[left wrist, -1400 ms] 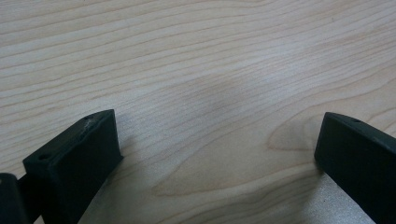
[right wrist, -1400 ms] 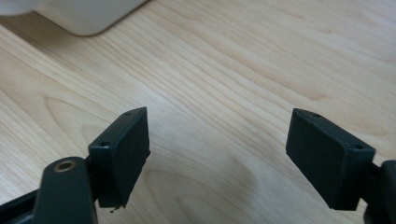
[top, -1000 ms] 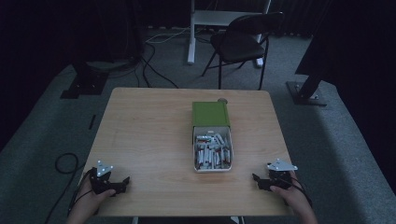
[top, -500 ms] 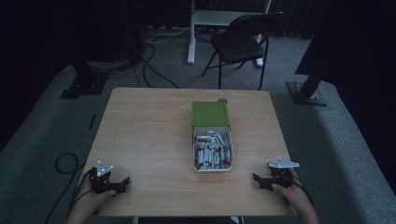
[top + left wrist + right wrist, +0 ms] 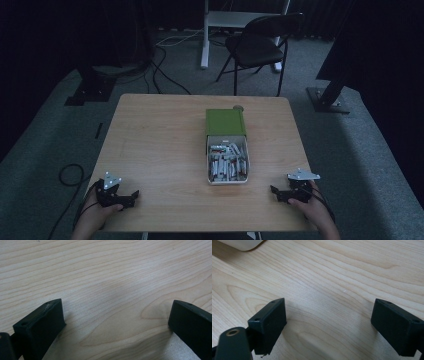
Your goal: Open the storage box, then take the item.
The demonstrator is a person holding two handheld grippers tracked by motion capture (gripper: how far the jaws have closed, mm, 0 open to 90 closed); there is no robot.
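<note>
Grippers at near table (image 5: 160, 130) edge, left gripper (image 5: 131, 196) released, right gripper (image 5: 276, 192) released, tray (image 5: 227, 181) between.

Tray (image 5: 208, 165) mid-table (image 5: 155, 135), box (image 5: 225, 122) touching behind — left tool (image 5: 131, 196), right tool (image 5: 276, 192) at near corners.

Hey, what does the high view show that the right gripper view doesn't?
High view: the white tray full of small metal pieces, the green box at its far end, both hands, the left gripper, a chair and the floor. Right gripper view: the right gripper close up, jaws wide apart over bare wood, nothing between them. Both: the wooden table and that tray, a pale corner in the right gripper view.
</note>
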